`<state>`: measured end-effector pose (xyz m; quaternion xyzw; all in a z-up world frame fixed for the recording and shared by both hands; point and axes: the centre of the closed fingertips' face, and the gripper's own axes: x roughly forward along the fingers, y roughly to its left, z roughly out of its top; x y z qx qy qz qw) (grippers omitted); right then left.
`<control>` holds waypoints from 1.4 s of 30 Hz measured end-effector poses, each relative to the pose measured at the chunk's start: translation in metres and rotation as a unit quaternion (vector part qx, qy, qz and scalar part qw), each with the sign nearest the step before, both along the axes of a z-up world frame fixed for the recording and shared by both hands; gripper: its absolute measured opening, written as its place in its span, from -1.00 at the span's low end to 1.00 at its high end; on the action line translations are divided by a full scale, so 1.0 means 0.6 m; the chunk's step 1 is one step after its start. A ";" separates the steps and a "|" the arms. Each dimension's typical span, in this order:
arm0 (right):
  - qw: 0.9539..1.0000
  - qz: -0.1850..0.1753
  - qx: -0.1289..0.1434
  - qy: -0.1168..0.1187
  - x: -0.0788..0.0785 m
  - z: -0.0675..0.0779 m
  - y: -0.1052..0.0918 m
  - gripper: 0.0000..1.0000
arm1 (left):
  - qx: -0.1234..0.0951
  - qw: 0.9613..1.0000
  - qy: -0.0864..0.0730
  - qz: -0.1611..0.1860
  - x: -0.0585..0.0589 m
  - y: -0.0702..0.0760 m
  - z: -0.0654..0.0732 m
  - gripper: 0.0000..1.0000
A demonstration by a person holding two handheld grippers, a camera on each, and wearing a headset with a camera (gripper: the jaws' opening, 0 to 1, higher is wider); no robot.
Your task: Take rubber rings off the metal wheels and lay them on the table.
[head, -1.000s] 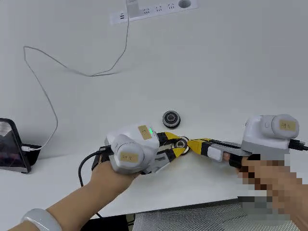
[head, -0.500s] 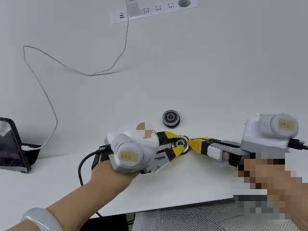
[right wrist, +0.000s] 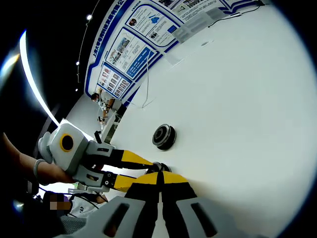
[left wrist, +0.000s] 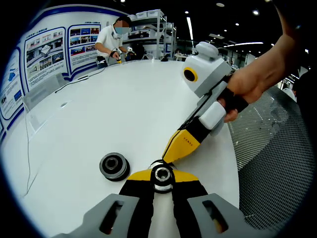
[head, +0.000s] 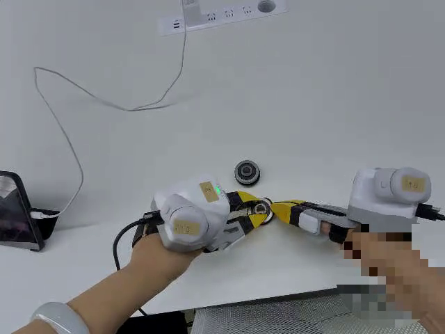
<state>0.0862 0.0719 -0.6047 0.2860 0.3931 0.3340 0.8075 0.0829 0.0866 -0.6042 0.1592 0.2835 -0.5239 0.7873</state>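
Wheel (left wrist: 162,174) clamped in left gripper (head: 258,209); right gripper (right wrist: 158,175) shut at its rim. Wheel may be yanked free if ring (left wrist: 153,172) sticks.

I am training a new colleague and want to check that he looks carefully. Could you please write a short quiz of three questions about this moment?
1. True or false: the left gripper is shut on a wheel.
2. Where is the second wheel? A: on the table, touching nothing else. B: stacked on the first wheel. C: hanging over the front edge.
3. How many wheels can you count in all?

Key: 1 true; 2 A; 3 two.
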 end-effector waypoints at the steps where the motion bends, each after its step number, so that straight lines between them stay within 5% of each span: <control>1: 1.000 0.000 0.000 0.000 -0.001 0.001 0.001 -0.96 | 0.000 1.000 0.000 0.000 0.000 0.000 0.000 -0.74; 42: 1.000 0.005 0.021 0.010 -0.008 0.015 0.015 -0.97 | 0.002 1.000 -0.001 -0.001 0.001 0.000 -0.001 -0.74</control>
